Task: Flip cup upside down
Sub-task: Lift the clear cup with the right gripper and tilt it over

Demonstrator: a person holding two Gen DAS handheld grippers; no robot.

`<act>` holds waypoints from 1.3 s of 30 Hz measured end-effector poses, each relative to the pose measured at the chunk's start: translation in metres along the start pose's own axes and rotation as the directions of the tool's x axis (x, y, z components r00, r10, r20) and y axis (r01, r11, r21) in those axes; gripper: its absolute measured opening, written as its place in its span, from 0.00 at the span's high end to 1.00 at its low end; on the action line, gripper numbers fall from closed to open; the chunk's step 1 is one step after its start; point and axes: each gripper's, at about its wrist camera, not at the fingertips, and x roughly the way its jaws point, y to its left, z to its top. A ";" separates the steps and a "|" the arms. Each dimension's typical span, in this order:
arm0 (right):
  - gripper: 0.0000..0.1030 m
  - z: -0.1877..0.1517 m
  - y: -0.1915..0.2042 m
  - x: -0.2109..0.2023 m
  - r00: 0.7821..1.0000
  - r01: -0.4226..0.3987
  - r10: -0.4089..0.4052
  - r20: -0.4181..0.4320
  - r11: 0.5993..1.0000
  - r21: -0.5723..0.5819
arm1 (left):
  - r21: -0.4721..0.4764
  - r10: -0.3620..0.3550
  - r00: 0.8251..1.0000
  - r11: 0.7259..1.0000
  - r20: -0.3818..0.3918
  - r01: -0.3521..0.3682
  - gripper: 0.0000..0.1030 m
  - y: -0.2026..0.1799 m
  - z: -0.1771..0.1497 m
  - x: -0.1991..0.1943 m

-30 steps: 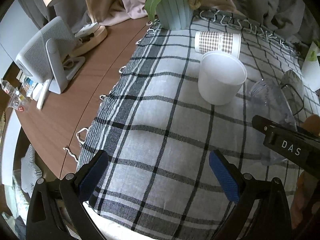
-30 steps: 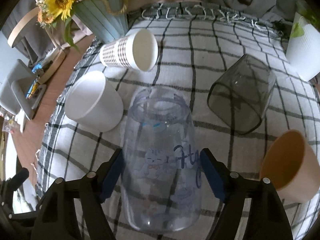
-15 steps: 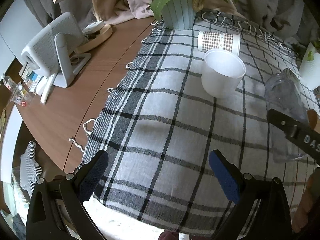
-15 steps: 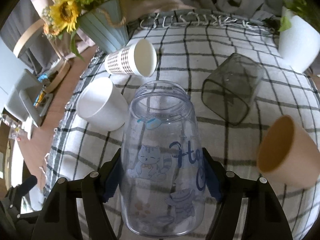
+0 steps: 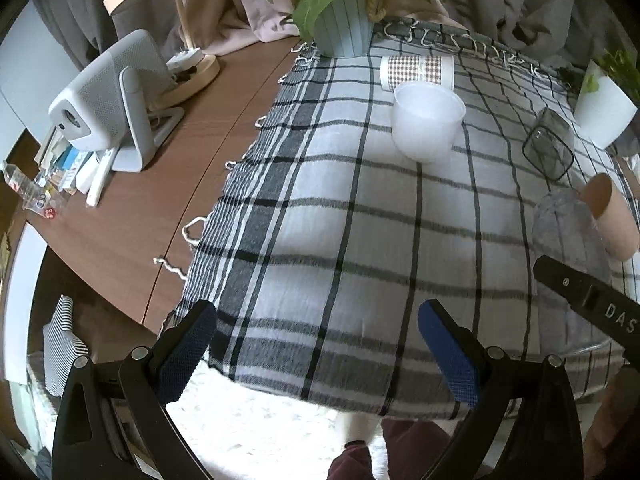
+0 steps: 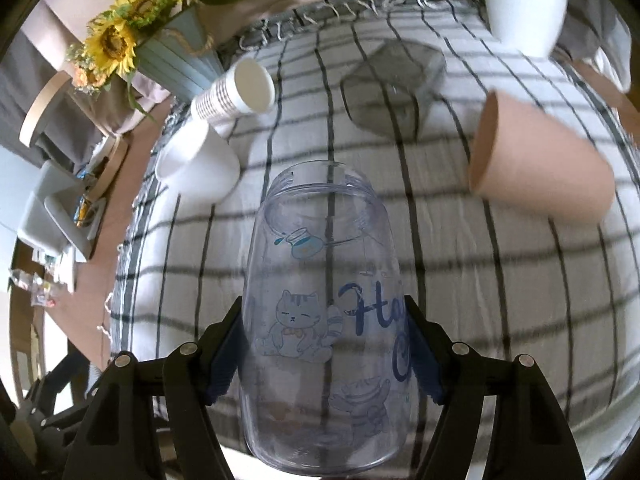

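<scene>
Right claw: my right gripper is clamped on the clear cup; each blue pad presses a side of its body, near the lower half.
Cup attitude: I see the clear cup held off the checked cloth, its threaded mouth pointing away from me and its base nearest my camera. The printed cat and blue lettering face up at me.
Cup from the other side: in my left view the clear cup shows at the right edge, blurred, with the black finger of the right gripper crossing in front of it.
Left claw: my left gripper stands wide open and holds nothing; its fingers hang over the near hem of the checked cloth.
Neighbours on the cloth: a white cup stands mouth-up to the left, a patterned paper cup lies on its side behind it, a smoky grey glass lies tipped beyond the clear cup, and a tan cup lies on its side to the right.
Far edge: a blue vase of sunflowers at the far left corner, a white plant pot at the far right.
Off the cloth: a grey speaker-like device and a lamp base sit on the brown table.
</scene>
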 end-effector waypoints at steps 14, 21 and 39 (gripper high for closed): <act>0.30 -0.017 0.005 0.015 0.999 0.028 -0.028 -0.018 1.000 0.011 | 0.032 0.004 1.000 0.999 0.000 -0.004 0.00 0.003 -0.013 0.001; 0.21 -0.016 0.005 0.007 1.000 0.015 -0.015 0.001 1.000 0.009 | 0.041 -0.021 0.999 0.999 0.028 0.020 0.00 0.004 -0.016 -0.007; 0.16 -0.054 -0.005 -0.135 0.933 0.167 -0.159 0.323 0.986 0.001 | 0.180 -0.241 0.957 0.961 0.163 0.211 0.00 -0.037 -0.043 -0.067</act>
